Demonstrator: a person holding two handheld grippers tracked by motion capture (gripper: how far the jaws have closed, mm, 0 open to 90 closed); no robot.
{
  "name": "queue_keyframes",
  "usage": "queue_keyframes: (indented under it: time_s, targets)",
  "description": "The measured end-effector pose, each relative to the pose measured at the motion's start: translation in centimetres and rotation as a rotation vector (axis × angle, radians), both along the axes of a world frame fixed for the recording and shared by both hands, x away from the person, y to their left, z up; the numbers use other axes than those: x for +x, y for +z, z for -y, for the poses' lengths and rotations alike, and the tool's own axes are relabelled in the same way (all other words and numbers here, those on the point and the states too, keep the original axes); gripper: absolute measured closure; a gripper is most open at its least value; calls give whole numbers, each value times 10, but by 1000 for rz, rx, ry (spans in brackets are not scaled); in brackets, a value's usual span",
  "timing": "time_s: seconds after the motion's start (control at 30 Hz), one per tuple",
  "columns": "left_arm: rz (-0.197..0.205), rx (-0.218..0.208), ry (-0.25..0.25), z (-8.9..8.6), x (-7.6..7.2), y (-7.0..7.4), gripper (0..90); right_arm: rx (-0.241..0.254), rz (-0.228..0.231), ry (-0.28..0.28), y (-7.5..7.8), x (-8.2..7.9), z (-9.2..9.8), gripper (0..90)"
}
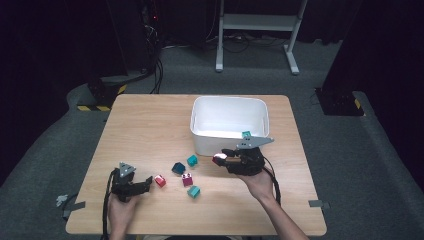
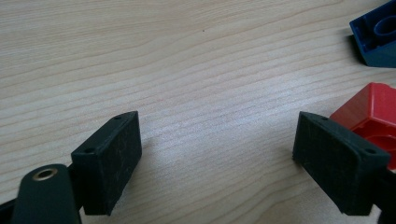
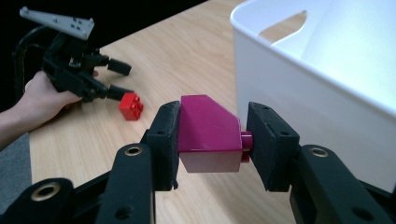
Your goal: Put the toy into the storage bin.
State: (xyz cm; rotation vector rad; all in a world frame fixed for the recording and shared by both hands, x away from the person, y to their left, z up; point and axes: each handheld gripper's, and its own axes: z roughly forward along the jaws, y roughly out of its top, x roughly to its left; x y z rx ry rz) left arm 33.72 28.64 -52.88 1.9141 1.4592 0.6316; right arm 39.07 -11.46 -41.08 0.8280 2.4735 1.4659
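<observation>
**A:** What is happening on the tabletop (image 1: 150, 120)?

**B:** A person is putting toy blocks into a white bin (image 1: 227, 122) at the far middle of the tabletop. The right claw (image 3: 212, 140) is pinching a magenta block (image 3: 208, 135) between its two black pads, held in the air just beside the bin's near wall and not yet over the rim.

**A:** And the other hand?

**B:** The left claw (image 2: 217, 154) rests low near the front left of the tabletop, its jaws spread with bare wood between them. A red block (image 2: 373, 116) lies just outside one jaw, seemingly touching it.

**A:** How far along is the job?

**B:** Early, I judge. One teal block (image 1: 246, 134) appears to sit already inside the bin, at its near right corner, partly hidden by the right claw's grey plate. The magenta block is on its way.

**A:** How many are left loose?

**B:** Five on the tabletop: one red, one dark blue (image 1: 178, 168), two teal (image 1: 192, 160), and one magenta with studs (image 1: 187, 179). With the held block and the one in the bin, that makes seven, and one bin.
</observation>
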Motion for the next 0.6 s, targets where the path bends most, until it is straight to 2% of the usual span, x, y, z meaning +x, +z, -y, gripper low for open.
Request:
queue_keyframes:
  time_s: [0.07,0.3,0.6]
  targets:
    - [0,1,0,0,0,0,155,5,15,-6,8,1,2,562]
    - [0,0,0,0,0,0,155,17,22,-13,29,10,10,562]
    - [0,0,0,0,0,0,155,11,20,-27,44,21,14,563]
